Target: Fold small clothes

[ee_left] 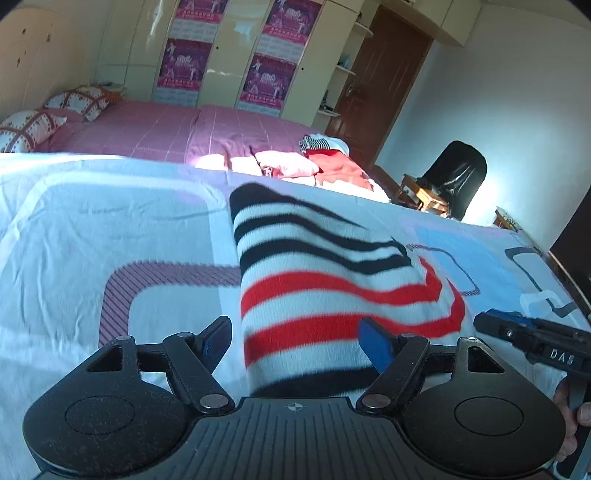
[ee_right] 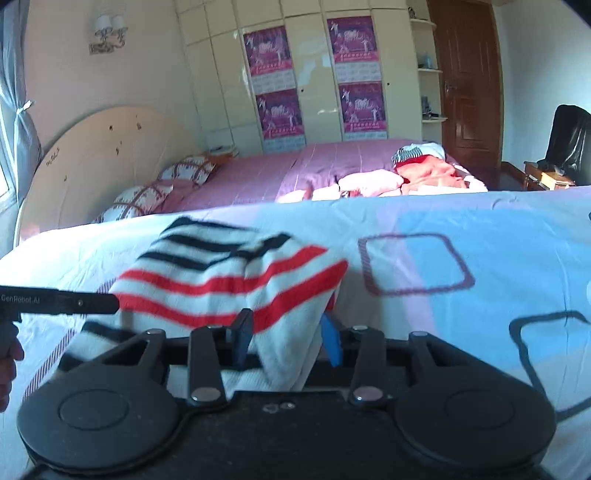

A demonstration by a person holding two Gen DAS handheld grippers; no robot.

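The left claw (ee_left: 297,338) gapes, the right claw (ee_right: 286,338) stands apart around the red-and-navy-striped white garment (ee_right: 229,280), folded.

A bedroom is showing here. A pink checked bedspread (ee_right: 258,177) is covering the bed, and two patterned pillows (ee_right: 162,188) are lying near the rounded cream headboard (ee_right: 99,162). A glossy cream wardrobe (ee_right: 314,74) is standing behind, carrying four purple posters (ee_right: 280,114). A brown wooden door (ee_right: 469,85) is standing to the right, beside corner shelves (ee_right: 428,70). A black chair (ee_right: 569,140) is sitting near a white wall. A wall lamp (ee_right: 107,33) is hanging by a grey curtain (ee_right: 18,122). Sunlight is falling across the bed.
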